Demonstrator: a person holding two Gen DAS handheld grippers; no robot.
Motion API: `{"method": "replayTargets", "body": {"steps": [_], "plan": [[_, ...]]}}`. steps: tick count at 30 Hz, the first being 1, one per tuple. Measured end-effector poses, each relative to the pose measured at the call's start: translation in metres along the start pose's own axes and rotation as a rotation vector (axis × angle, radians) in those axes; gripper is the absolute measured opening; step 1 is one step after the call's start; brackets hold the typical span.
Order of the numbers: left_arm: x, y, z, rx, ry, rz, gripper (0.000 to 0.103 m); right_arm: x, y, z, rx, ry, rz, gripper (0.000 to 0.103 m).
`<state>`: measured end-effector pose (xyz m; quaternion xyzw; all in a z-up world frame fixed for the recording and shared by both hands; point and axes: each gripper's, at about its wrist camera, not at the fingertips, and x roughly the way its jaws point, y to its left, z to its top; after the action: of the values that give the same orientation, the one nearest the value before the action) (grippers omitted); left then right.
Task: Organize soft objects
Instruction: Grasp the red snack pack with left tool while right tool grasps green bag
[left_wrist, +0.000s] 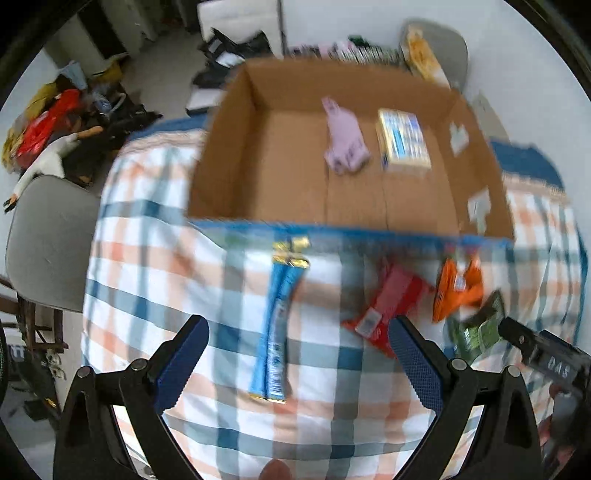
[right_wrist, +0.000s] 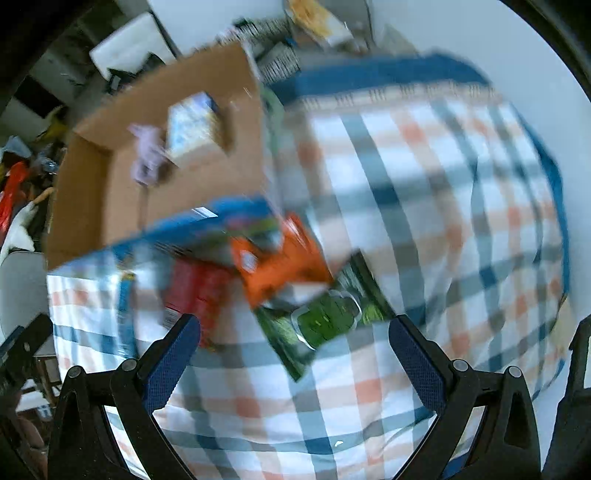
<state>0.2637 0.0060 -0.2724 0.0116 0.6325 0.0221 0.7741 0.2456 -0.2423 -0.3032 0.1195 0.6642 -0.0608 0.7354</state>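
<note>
An open cardboard box (left_wrist: 280, 177) stands on the checked tablecloth (left_wrist: 184, 266). Inside lie a pale purple soft toy (left_wrist: 345, 136) and a blue and white packet (left_wrist: 402, 142). In front of the box lie a long blue packet (left_wrist: 279, 321), a red packet (left_wrist: 388, 306), an orange packet (left_wrist: 456, 288) and a green packet (left_wrist: 476, 332). My left gripper (left_wrist: 297, 365) is open and empty above the blue packet. My right gripper (right_wrist: 293, 363) is open and empty just before the green packet (right_wrist: 325, 321); the orange packet (right_wrist: 280, 258), the red packet (right_wrist: 199, 291) and the box (right_wrist: 110, 206) lie beyond it.
A grey chair (left_wrist: 48, 240) stands left of the table, with bags and clutter (left_wrist: 55, 118) on the floor behind. Books and a yellow box (left_wrist: 421, 55) stand behind the cardboard box. The tablecloth (right_wrist: 443, 221) spreads to the right in the right wrist view.
</note>
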Motion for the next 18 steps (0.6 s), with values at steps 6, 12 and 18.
{"method": "replayTargets", "body": {"steps": [6, 12, 18], "plan": [[0.045, -0.034, 0.002, 0.060, 0.094, -0.028, 0.100, 0.068, -0.049, -0.002, 0.284, 0.168, 0.116, 0.102], [0.080, -0.069, 0.011, 0.174, 0.159, -0.022, 0.100, 0.111, -0.067, -0.005, 0.418, 0.261, 0.200, 0.057], [0.118, -0.099, 0.012, 0.267, 0.235, -0.042, 0.099, 0.107, -0.072, -0.013, 0.219, 0.318, 0.119, 0.042]]}}
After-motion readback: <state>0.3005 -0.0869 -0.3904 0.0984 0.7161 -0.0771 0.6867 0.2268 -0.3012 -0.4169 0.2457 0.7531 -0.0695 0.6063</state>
